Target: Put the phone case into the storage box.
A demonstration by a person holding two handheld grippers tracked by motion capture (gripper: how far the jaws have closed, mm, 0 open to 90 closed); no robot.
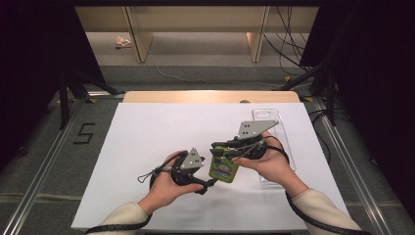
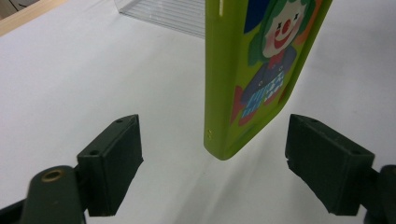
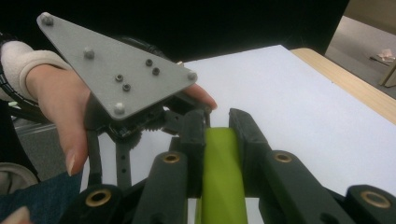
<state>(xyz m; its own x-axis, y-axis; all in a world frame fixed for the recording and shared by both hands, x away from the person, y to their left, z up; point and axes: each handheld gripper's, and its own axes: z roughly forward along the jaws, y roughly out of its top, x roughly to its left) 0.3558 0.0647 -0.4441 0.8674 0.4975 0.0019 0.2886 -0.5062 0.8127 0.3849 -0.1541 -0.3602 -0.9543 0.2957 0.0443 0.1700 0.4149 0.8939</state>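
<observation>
While right gripper (image 3: 217, 140) clamps green case (image 3: 219, 177), left gripper (image 2: 212, 163) gapes

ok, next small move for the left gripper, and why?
Probably ease the left gripper forward a little so its pads straddle the green case's lower end, then close. Its jaws stand open and apart from the case, with the bottom corner just ahead of them. The right gripper is shut on the case's edge and holds it upright off the table.
</observation>
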